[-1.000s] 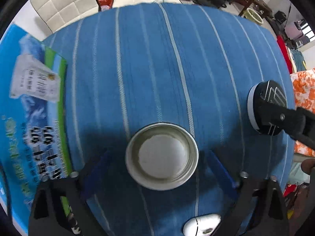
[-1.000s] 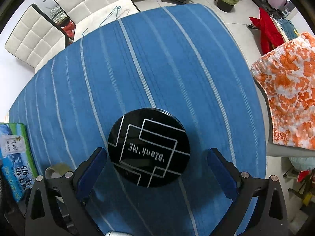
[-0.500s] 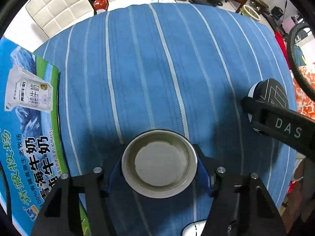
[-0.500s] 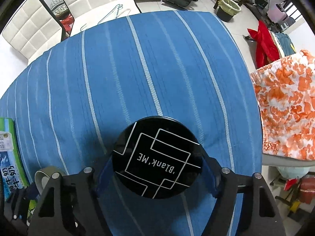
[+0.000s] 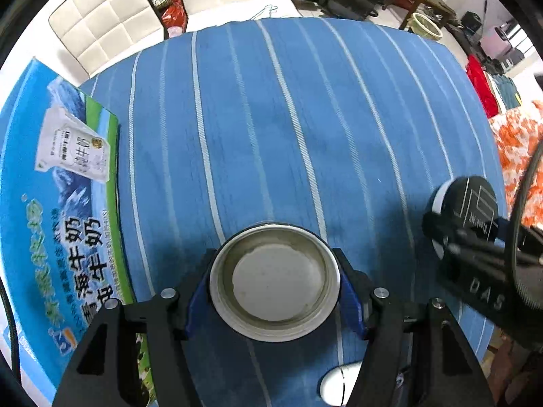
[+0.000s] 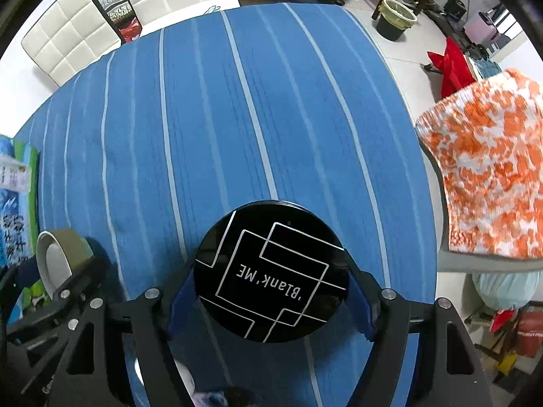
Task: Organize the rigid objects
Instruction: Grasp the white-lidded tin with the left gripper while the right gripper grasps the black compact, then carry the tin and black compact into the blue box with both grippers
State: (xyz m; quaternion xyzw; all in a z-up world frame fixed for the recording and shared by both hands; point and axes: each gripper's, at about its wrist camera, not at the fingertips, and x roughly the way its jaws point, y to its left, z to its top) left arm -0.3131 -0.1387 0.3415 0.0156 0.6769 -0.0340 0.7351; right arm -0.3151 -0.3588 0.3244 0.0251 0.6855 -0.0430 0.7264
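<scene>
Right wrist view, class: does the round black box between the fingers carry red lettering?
No. The black box shows only white lines and white lettering on its lid.

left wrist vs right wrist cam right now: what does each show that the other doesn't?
Left wrist only: the open inside of the tape roll, clamped in the left tool, the milk carton's full printed face, and a white object at the near table edge.

Right wrist only: the Blank'ME lid of the black round case face-on, gripped by the right tool, and a bin on the floor.

Both: the blue striped tablecloth, white chairs, orange patterned cloth, and each other's held item seen side-on.
</scene>
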